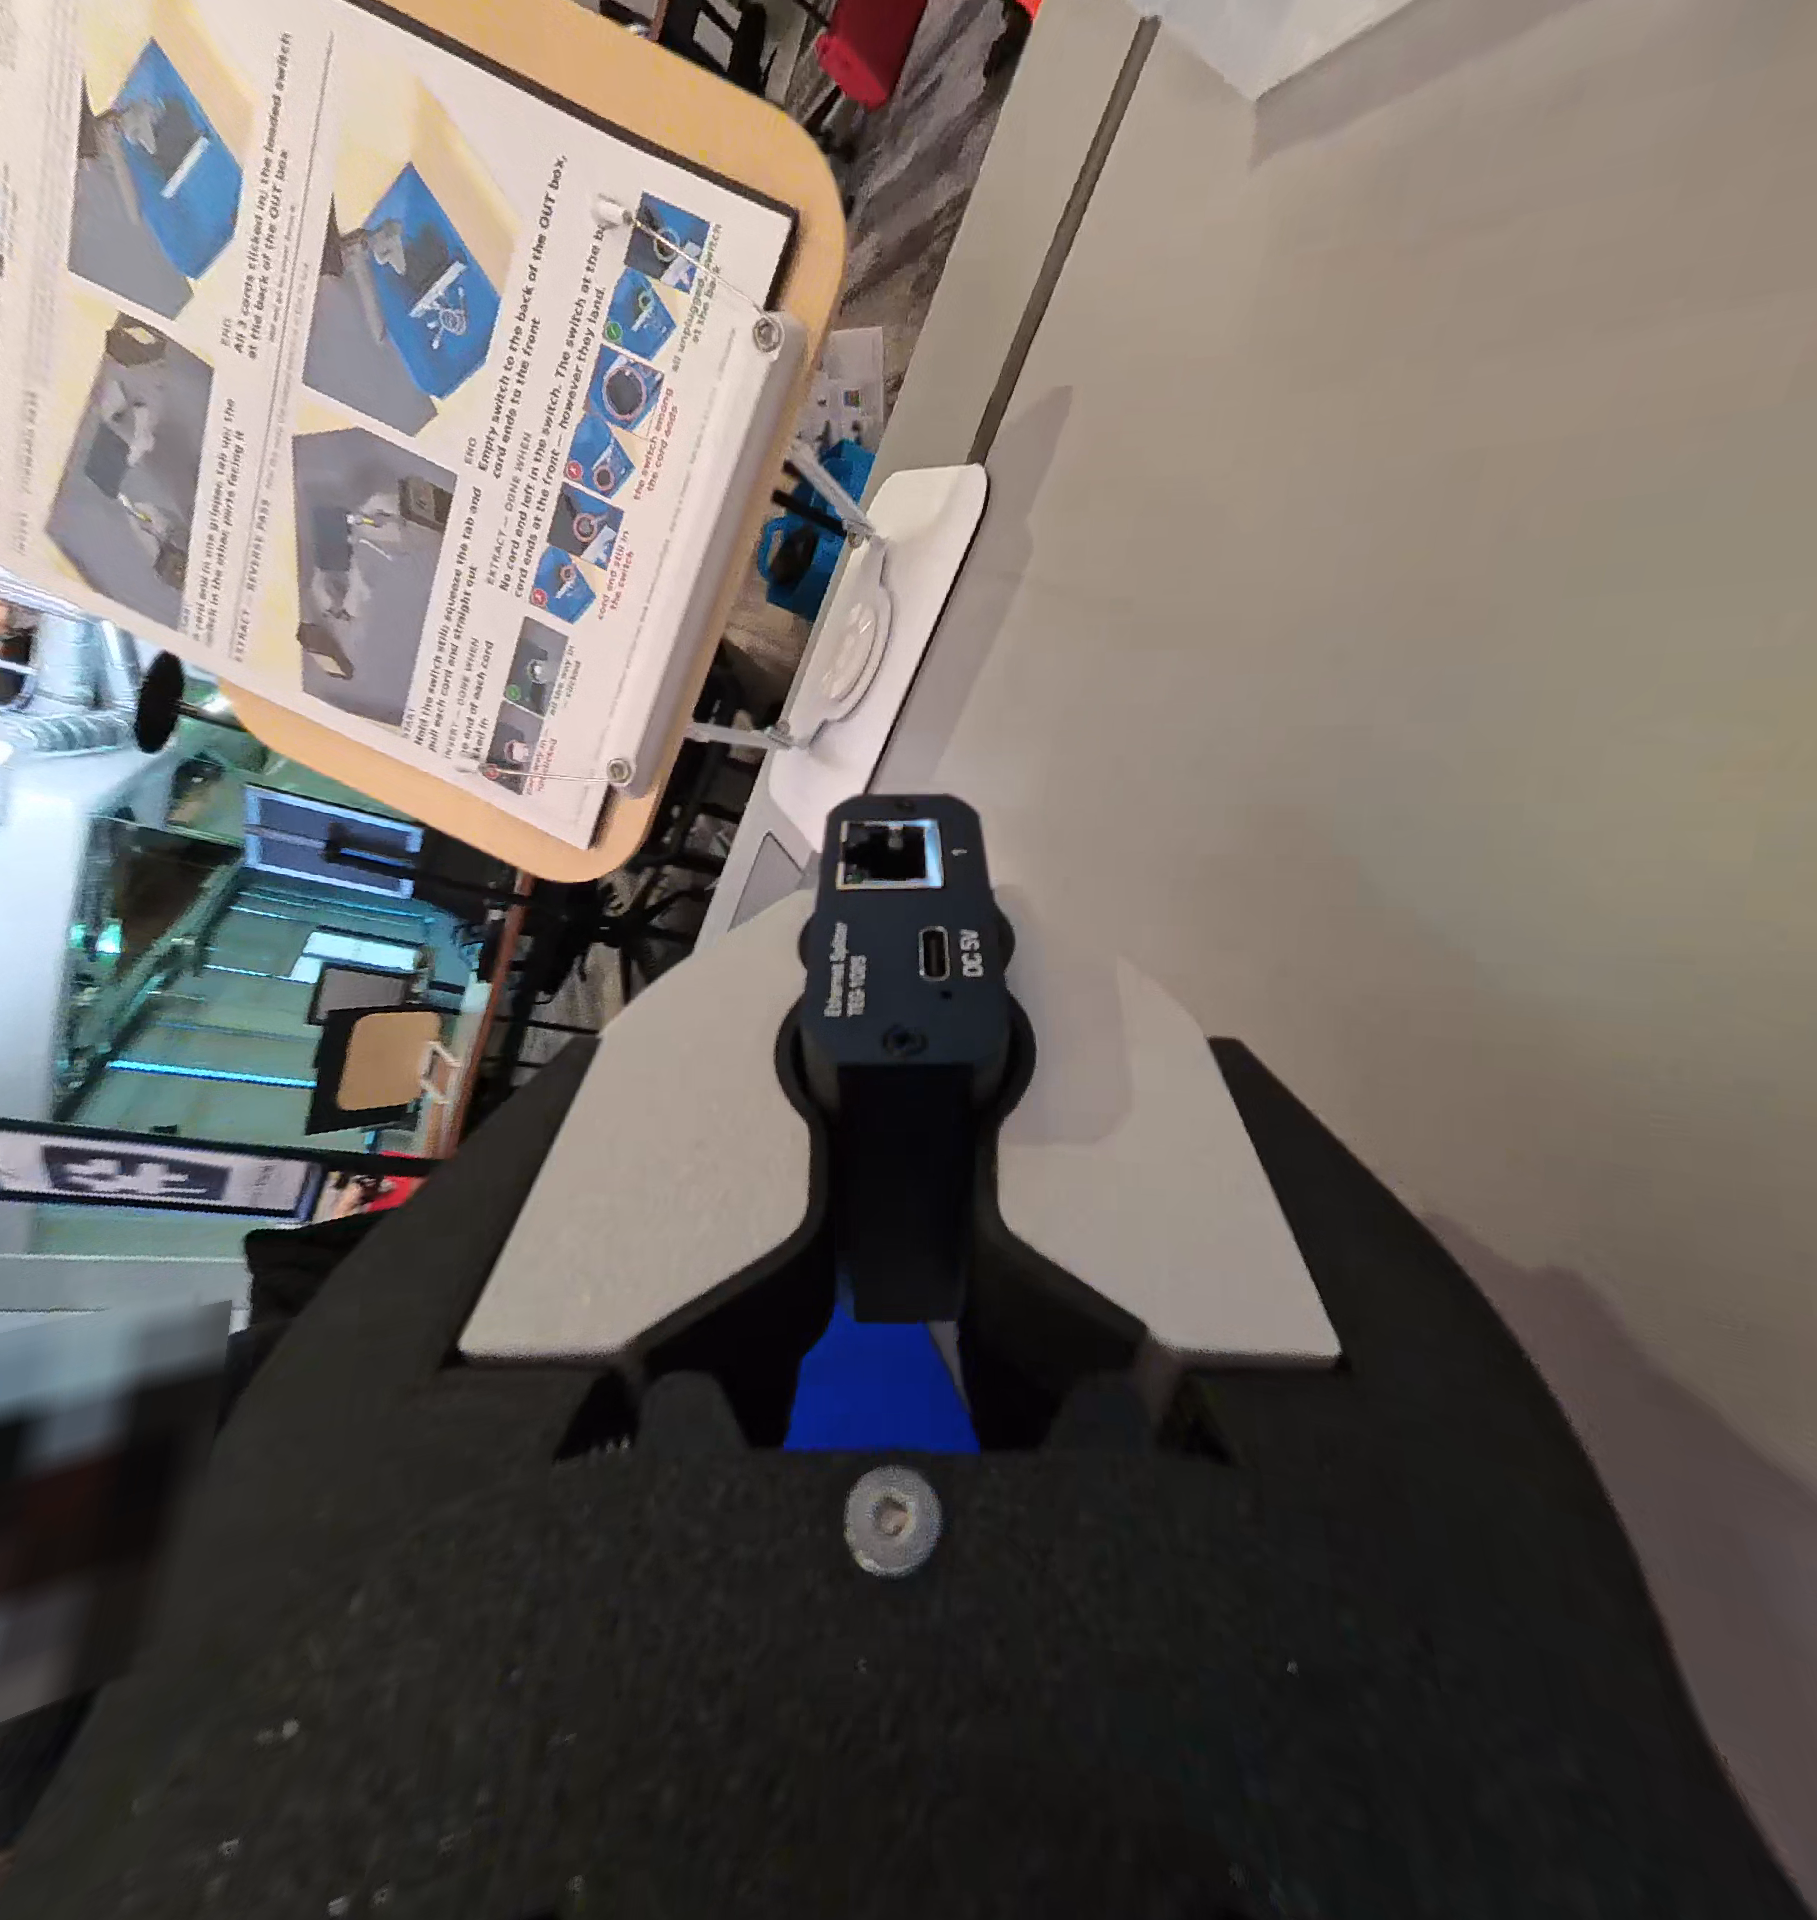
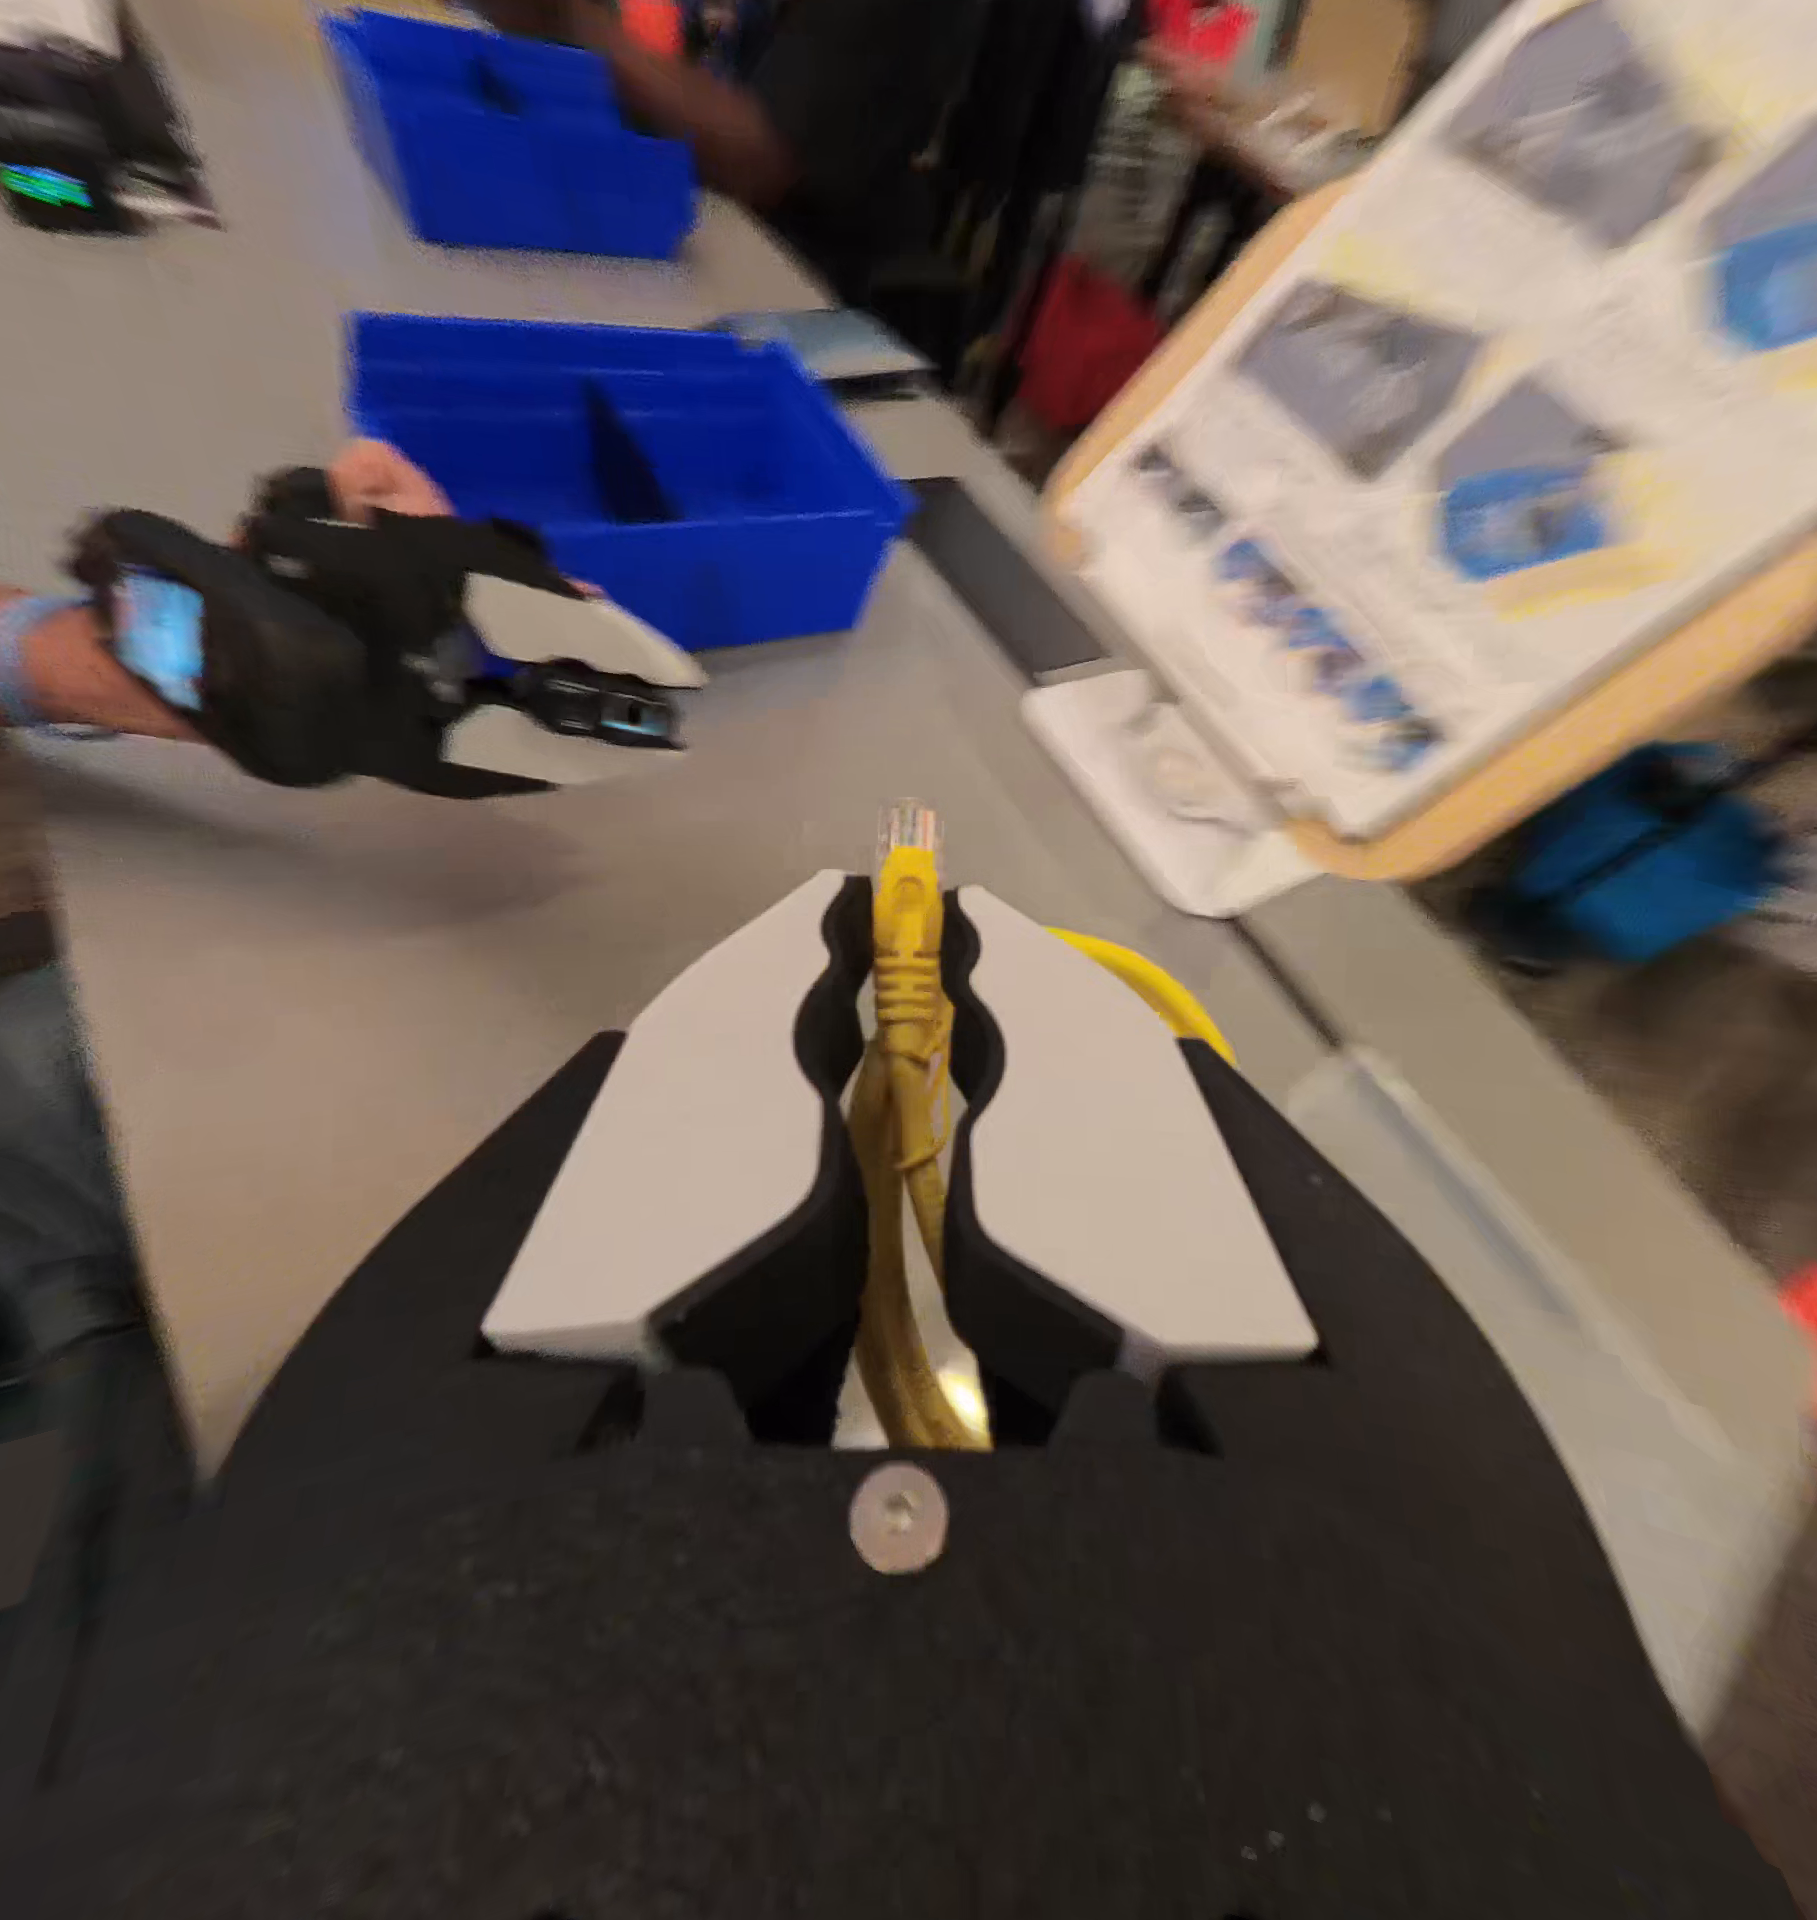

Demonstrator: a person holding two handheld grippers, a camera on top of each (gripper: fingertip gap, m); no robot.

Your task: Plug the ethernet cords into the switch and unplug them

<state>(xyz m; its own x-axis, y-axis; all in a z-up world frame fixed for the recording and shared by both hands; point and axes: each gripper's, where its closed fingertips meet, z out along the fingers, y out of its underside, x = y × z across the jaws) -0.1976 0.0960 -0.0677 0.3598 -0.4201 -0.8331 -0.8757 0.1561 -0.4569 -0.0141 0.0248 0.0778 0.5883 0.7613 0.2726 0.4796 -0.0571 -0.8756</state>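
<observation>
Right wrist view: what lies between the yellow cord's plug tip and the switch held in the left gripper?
Only bare grey tabletop. Nothing stands between the clear plug and the black switch, which the left gripper holds up and to the left.

both hand-held grippers clamped: left (image 1: 909, 997), right (image 2: 909, 935).

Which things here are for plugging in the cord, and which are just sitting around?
For the job:
- black switch, held in the left gripper
- yellow ethernet cord, held in the right gripper

Just around:
- blue bins
- instruction board
- grey table
</observation>
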